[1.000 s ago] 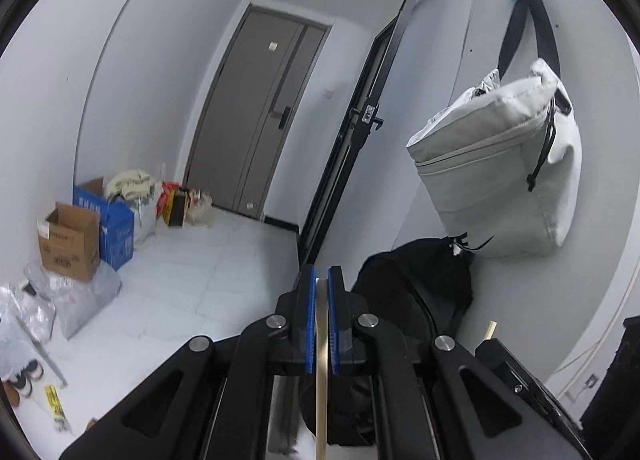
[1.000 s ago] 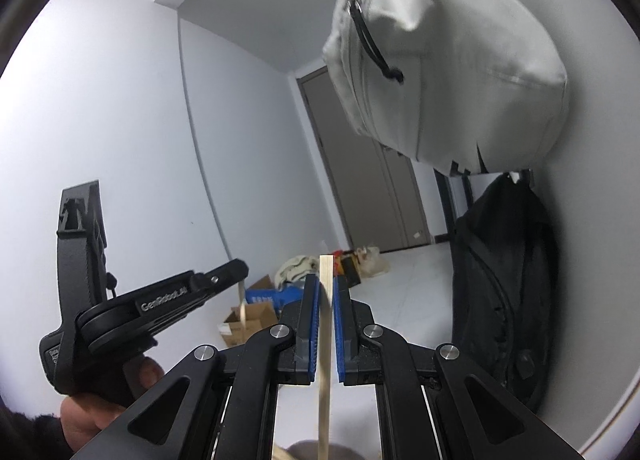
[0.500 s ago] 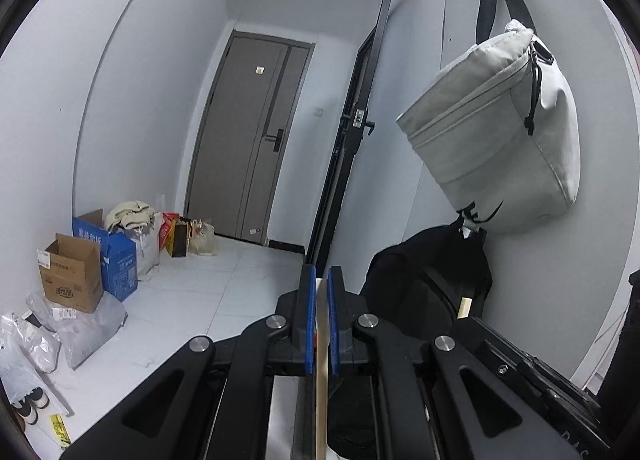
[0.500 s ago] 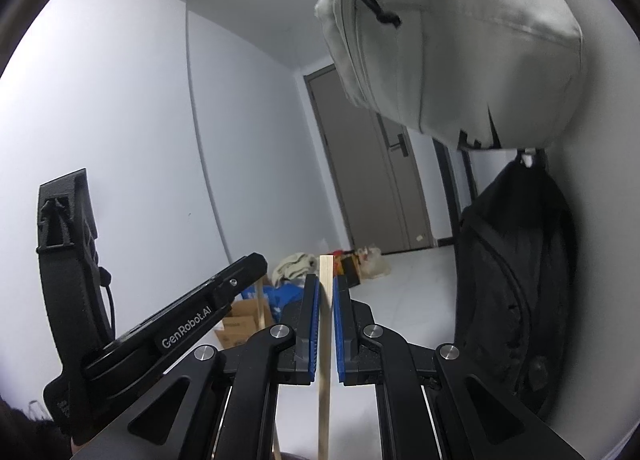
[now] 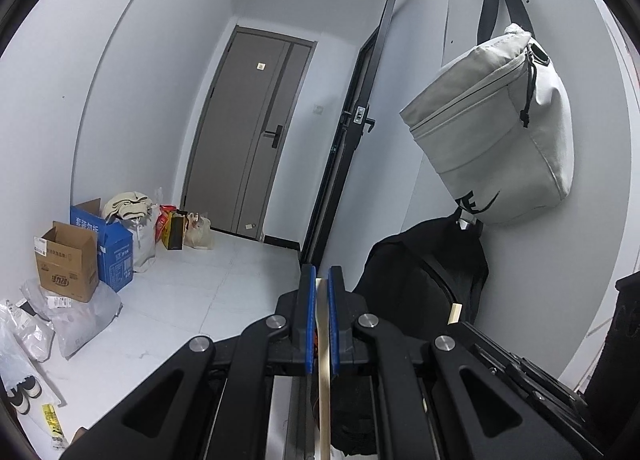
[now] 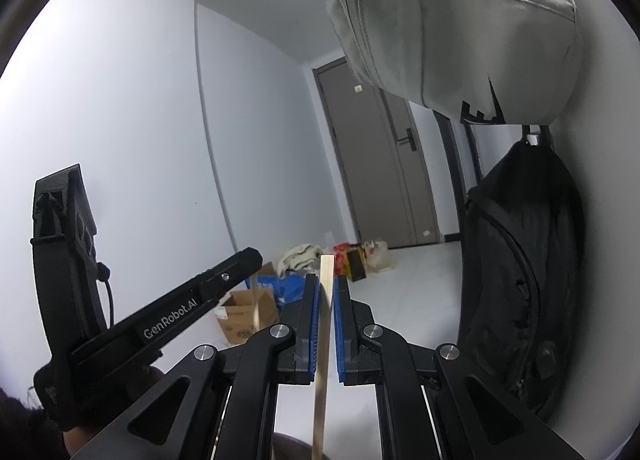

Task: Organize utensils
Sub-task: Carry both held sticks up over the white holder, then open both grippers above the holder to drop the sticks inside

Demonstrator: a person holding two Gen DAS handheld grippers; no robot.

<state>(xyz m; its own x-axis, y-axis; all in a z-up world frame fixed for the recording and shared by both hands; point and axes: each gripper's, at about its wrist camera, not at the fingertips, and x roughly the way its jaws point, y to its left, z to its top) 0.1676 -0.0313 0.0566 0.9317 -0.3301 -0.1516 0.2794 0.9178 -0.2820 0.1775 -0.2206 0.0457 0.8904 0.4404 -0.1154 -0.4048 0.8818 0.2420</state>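
Chopstick in your left hand-held gripper [image 5: 319, 288]: the pale wooden chopstick [image 5: 322, 360] stands upright between the blue pads, which are clenched on it; its top ends at about the tips of the fingers and its lower part runs down out of the picture. Your right hand-held gripper [image 6: 326, 292] is grasping a second chopstick [image 6: 323, 340] in the same way, upright, with the square top a little above the fingertips.

Both tools point nearly level into a white hallway. In the right wrist view your left tool is seen at the left, lower than the camera, with its own stick just visible at its tip. In the left wrist view the top of the right stick shows low at the right.

On the wall to your right a grey bag [image 5: 500, 128] hangs from a black strap, and a black backpack [image 5: 424, 280] hangs below it. Ahead there is a grey door [image 5: 256, 132]. Cardboard boxes [image 5: 68, 260] and plastic bags lie on the floor along the left wall.
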